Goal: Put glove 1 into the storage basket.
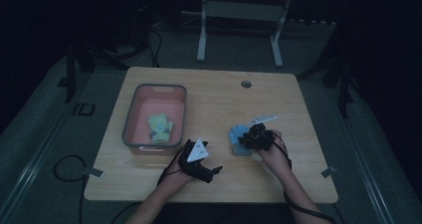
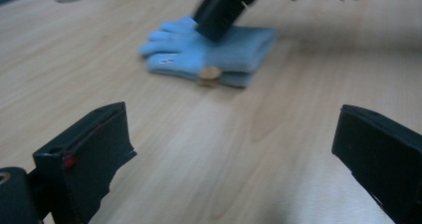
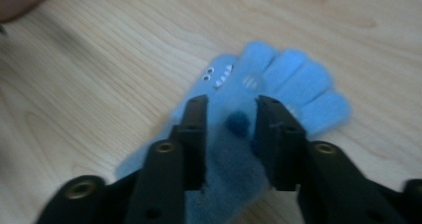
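A light blue knitted glove lies flat on the wooden table, right of centre; it has small printed eyes and teeth near the fingers. My right gripper is shut on a bunched fold of its palm, jaws pointing down at the table. In the left gripper view the same glove lies ahead with the right gripper pressing on it. My left gripper is open wide, low over bare wood, a short way left of and nearer than the glove, with nothing between its jaws.
A pink tray with a grey rim stands at the left and holds a green and yellow glove. A round cable hole sits near the table's far edge. A white frame stands on the floor behind.
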The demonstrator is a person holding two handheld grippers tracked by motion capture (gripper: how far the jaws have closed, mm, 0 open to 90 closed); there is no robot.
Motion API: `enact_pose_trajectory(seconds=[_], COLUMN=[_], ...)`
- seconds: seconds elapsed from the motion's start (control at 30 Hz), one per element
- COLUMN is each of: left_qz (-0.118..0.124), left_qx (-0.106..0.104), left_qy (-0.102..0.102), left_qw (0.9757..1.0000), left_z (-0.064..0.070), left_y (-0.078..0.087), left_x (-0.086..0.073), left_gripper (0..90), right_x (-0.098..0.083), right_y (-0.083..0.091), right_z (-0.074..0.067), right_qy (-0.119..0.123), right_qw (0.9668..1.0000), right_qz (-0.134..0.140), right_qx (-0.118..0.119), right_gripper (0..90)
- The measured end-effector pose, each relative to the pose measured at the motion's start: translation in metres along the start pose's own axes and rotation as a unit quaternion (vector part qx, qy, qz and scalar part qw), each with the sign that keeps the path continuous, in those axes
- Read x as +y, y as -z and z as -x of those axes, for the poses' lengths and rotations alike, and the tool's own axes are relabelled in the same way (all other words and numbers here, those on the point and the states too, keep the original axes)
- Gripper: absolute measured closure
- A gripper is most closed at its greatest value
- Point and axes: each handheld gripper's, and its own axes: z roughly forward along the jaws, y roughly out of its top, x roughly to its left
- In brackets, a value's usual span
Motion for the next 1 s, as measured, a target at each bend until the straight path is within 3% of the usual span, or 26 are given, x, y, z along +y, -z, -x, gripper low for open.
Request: enact_pose_trajectory(seconds=[0.03,0.2,0.43,0.73,1.0], left_qz=[0.0,-0.001,-0.001,-0.023,-0.034], left_qx=[-0.003,-0.028,-0.037,-0.049,-0.061], left_qy=[-0.005,0.007,0.0,-0.048,-0.097], left_qw=[1.0,0.9996,0.9993,0.9974,0.9928], left_z=[0.002,0.001,-0.003,-0.004,-0.002], left_y=[-0.001,-0.006,-0.011,-0.036,-0.065], left_x=[0.002,0.008,0.017,0.037,0.056], left_gripper=[1.6,1.6,5.0,7.3,20.0], right_x=[0.0,0.0,-0.002,-0.003,0.006], right_y=[0.002,0.012,0.023,0.027,0.014], right_z=[0.001,0.005,0.018,0.04,0.049], right_qy=[0.001,0.006,0.004,-0.009,-0.017], right_qw=[1.0,0.9999,0.9998,0.9994,0.9987], right_qz=[0.002,0.013,0.02,0.031,0.04], right_qx=[0.0,0.002,0.002,0.015,0.026], right_gripper=[61.7,55.4,50.3,51.5,49.0])
